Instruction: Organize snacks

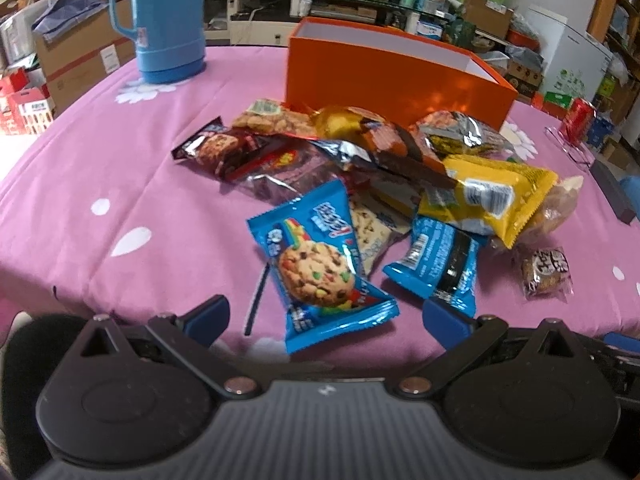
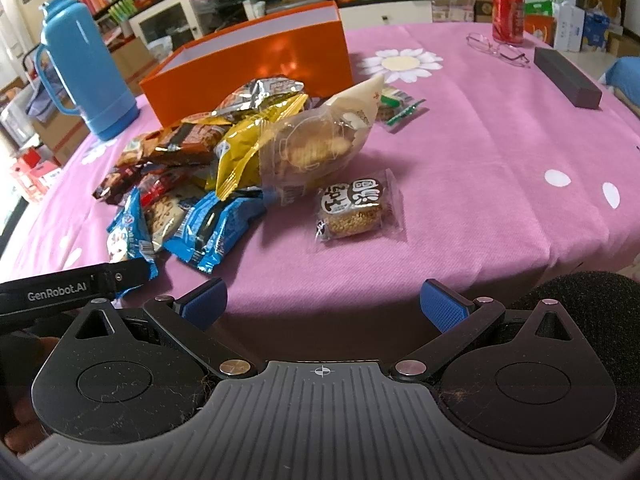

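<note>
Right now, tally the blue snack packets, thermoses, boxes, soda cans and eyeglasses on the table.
Blue snack packets: 2
Blue thermos: 1
Orange box: 1
Red soda can: 1
Eyeglasses: 1
Total: 6

Black grippers, blue-padded jaws, "GenRobot.AI" marking

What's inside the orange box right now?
The orange box is open on top. Only its pale inner walls show in either wrist view, and no snack rises above the rim. Its floor is hidden by the near wall, so anything lying low inside cannot be seen. The snack pile lies in front.
</note>
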A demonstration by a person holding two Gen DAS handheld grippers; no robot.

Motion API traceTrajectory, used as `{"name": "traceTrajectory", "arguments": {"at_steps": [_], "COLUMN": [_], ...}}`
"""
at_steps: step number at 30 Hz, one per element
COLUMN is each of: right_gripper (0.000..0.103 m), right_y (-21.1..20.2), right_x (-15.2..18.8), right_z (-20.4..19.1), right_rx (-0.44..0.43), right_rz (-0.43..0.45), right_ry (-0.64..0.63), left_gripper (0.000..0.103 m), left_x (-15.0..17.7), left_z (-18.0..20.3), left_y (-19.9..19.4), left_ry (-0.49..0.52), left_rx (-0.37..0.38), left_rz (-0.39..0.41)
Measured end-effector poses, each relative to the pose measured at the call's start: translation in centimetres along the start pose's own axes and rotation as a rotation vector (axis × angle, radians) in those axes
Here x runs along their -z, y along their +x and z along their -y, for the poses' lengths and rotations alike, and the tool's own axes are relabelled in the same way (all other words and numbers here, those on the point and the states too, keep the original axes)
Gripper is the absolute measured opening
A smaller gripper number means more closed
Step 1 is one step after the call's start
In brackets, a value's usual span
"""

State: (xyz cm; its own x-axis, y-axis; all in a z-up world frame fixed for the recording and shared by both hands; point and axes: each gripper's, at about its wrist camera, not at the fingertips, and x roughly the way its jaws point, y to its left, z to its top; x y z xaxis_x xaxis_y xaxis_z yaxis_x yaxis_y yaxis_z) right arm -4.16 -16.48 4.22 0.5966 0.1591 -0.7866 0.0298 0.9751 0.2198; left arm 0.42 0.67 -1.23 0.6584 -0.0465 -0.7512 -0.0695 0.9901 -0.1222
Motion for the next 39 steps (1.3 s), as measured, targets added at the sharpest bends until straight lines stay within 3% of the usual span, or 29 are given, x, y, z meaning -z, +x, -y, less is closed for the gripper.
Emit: {"name": "traceTrajectory", "arguments": {"at_steps": [16,25,31,33,36,39], "right_gripper": [0.093,0.093,0.093,0.093,0.093,0.093], "right_y": [0.8,0.7,-1.6,-2.5,-2.5,-0.9], "right_x": [-1.3,-1.3,-4.1,-6.4,-10.5,-13.2], "right_z": [0.2,-0.3,1.0,1.0,-0.1,-1.9], "right_rx": [0.032,-0.004,-0.054,-0.080,-0.085,-0.043], "right_rz": [0.012,0.017,0.121,0.166,0.205,0.186], "right_ry": [0.015,0.004,0.041,0.002,-0.153,-0.314], "left_gripper": [0.102,0.102,0.102,0.102,0.102,0.102], "left_x": [-0.5,-0.8,-4.6,-7.1,-10.2,-10.8], "left_z": [-1.1,-1.2,-1.5,-1.1,-0.3,0.3], "left_y": [0.8,0.1,-1.7,-2.3,-2.8,-2.2], "left_ry": [-0.007,-0.010,-0.016,0.028,0.093,0.118], "left_rx": [-0.003,-0.008,0.061,0.086,0.104,0.066], "left_rz": [0.007,0.016,0.087,0.117,0.152,0.140]}}
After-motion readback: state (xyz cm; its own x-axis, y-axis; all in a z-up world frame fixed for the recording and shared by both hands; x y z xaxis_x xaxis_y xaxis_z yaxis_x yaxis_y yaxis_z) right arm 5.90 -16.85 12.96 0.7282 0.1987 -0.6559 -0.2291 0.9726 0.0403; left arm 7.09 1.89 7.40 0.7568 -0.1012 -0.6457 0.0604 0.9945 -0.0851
